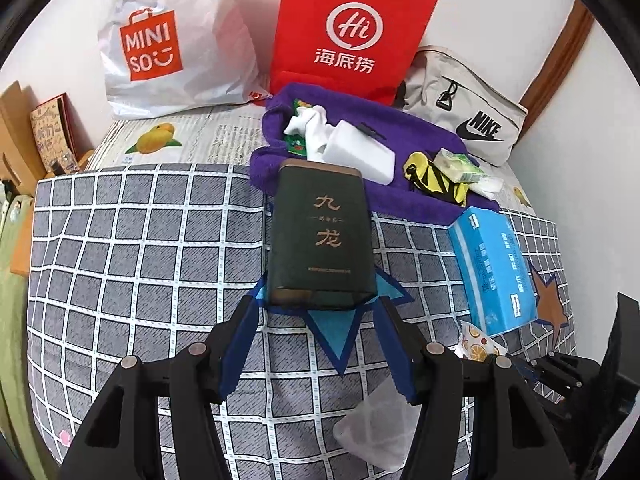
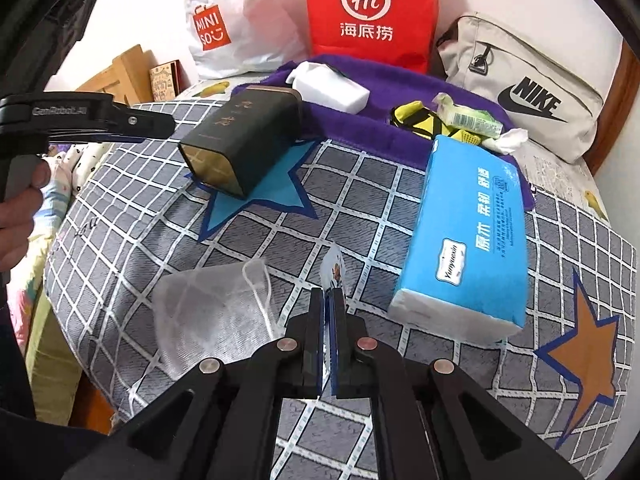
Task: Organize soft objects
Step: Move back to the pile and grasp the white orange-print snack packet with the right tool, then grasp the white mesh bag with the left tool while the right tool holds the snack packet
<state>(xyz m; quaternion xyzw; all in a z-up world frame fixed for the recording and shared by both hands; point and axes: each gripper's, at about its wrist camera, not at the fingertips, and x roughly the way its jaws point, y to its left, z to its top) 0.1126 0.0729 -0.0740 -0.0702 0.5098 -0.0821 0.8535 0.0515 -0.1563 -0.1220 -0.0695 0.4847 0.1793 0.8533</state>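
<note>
Now the right tongs [image 2: 329, 294] clamp a small snack packet [image 2: 334, 268]; left tongs [image 1: 316, 304] gape empty, dark tin [image 1: 320, 236] at twelve o'clock.

Grey white-checked bedspread [image 2: 360, 184] with blue star [image 2: 260, 196], purple towel [image 1: 400, 120], blue tissue pack [image 2: 472, 232], dark green tin [image 1: 320, 236]

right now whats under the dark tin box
The dark tin box lies on its side on a blue star patch of the checked blanket. The part of the star beneath it is hidden.
</note>
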